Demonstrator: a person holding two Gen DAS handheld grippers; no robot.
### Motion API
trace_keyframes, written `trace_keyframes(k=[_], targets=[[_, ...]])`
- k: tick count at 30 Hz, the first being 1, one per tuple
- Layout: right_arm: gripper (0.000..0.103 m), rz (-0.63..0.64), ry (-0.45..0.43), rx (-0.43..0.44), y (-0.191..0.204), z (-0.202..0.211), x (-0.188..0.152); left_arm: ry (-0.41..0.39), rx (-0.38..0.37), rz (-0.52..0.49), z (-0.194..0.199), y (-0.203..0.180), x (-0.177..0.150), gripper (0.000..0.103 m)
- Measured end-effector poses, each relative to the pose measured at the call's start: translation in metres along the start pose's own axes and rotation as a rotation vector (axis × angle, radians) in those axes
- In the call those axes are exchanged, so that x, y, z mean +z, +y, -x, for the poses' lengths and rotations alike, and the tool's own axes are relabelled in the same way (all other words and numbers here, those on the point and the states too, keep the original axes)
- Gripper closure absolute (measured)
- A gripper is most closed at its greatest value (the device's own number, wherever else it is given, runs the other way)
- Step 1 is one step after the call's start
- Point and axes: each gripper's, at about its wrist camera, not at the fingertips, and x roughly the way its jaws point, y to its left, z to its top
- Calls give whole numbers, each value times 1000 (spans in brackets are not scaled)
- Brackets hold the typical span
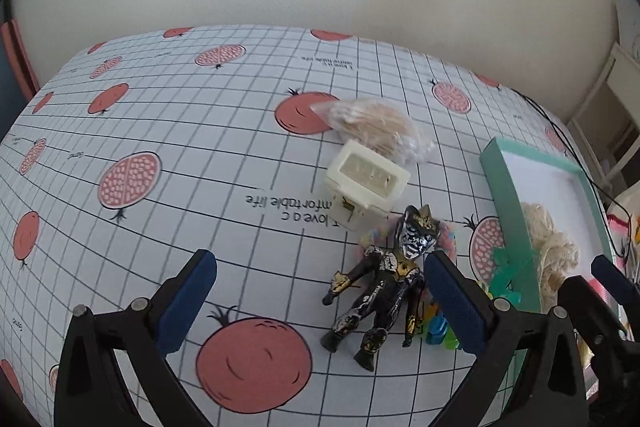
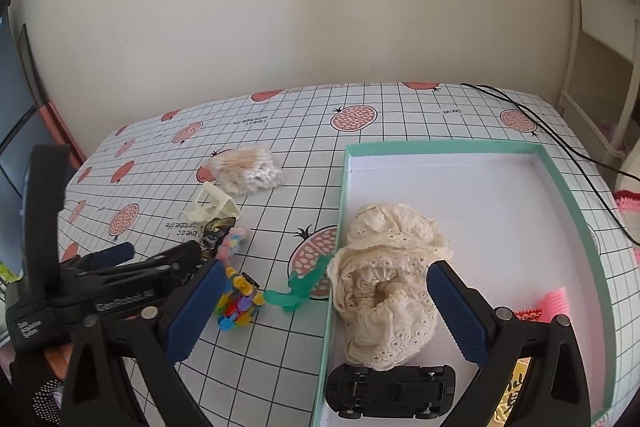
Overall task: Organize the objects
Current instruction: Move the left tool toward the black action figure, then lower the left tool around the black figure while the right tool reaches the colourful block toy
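Observation:
A black, silver and gold toy figure (image 1: pixel 380 287) lies on the tablecloth between my left gripper's fingers, nearer the right one. My left gripper (image 1: pixel 320 295) is open and empty; it also shows in the right wrist view (image 2: pixel 160 259). My right gripper (image 2: pixel 324 307) is open and empty above the teal box (image 2: pixel 568 195), which holds a cream lace cloth (image 2: pixel 392 275) and an upturned black toy car (image 2: pixel 390 389). A cream plastic part (image 1: pixel 366 179), a bag of cotton swabs (image 1: pixel 380 129), a colourful brick toy (image 2: pixel 238 305) and a green plastic piece (image 2: pixel 298 287) lie on the table.
The table has a checked cloth with red fruit prints (image 1: pixel 160 131). A black cable (image 2: pixel 560 143) runs over its far right corner. A pink item (image 2: pixel 554 303) lies in the box's right side. A pastel fluffy item (image 2: pixel 234 241) lies by the figure. A wall stands behind.

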Motion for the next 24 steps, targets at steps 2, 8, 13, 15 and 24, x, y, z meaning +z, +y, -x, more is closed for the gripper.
trace_keyframes(k=[2,8,13,15,24], targets=[[1,8,0,-5,2,-1,0,18,-13,-1,-7,-4,1,0],[1,24,7,-5,6,-2,-1,46,-15,-23,-19,-14,-5,1],[1,20,4,7,7,-3,-1,46,-22,-2,-18,-5,-10,13],[1,22,7,12,9,-4,-2,42,-25,2,-15,-1,-10,17],[4,37,9,32,18,-7,-4,42,-40,-22,-10,2,-13,40]])
